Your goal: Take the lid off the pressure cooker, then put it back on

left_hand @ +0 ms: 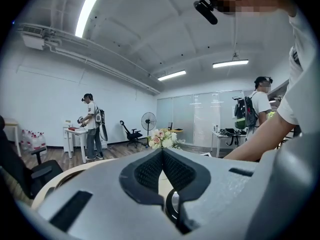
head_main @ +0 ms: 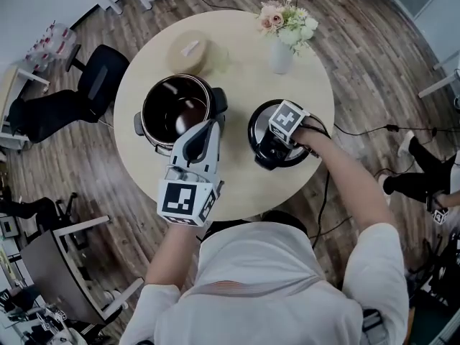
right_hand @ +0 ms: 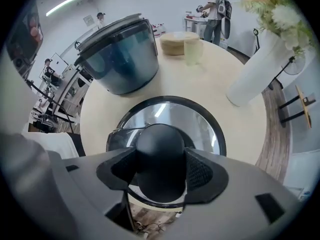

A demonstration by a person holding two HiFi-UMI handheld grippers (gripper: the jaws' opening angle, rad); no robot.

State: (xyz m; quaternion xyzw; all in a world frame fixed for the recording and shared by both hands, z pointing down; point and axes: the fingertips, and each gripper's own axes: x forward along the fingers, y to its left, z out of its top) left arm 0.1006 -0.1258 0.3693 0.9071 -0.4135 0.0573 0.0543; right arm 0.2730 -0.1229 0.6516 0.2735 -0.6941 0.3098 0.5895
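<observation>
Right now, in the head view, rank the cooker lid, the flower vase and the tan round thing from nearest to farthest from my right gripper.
1. lid: directly under the right gripper, its knob between the jaws.
2. flower vase: straight beyond the lid, toward the far side.
3. tan round thing: far left, behind the open pot.

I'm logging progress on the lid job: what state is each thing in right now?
Pressure cooker: open, lid off.
Lid: off the cooker, beside it, knob up.
Right tongs: shut on the lid's knob.
Left tongs: shut.
Vase: upright, flowers in it.
</observation>
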